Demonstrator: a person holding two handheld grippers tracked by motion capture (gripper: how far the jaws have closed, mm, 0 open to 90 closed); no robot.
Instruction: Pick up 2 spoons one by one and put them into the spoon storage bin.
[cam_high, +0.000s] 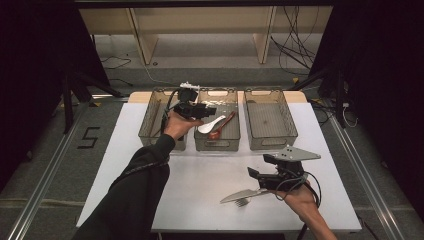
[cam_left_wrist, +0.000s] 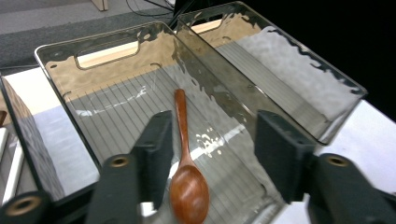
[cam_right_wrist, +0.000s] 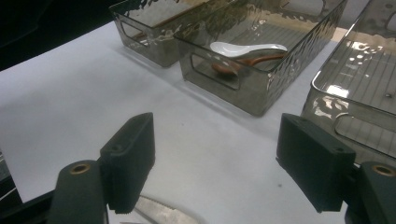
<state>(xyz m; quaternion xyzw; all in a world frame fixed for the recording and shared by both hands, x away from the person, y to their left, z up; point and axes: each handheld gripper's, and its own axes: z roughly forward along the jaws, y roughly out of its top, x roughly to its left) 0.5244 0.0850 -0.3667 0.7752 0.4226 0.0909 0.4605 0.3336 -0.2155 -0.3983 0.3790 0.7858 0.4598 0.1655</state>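
Steel knife (cam_high: 243, 195) and fork (cam_high: 242, 202): we see them flat on the white bench (cam_high: 200, 180), at the near edge.
Right gripper (cam_right_wrist: 215, 170): our fingers spread wide, nothing between them, just above the knife.
Left gripper (cam_left_wrist: 210, 154): fingers released, over the middle bin (cam_high: 217, 140).
Wooden spoon (cam_left_wrist: 187, 172): lies in the middle bin beside a white spoon (cam_high: 211, 124).

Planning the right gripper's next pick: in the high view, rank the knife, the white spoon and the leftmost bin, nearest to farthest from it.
From the right gripper:
1. Knife, on the table just below its jaws, by the fork.
2. White spoon, in the middle bin, up and left.
3. Leftmost bin, at the far left, beyond the left gripper.
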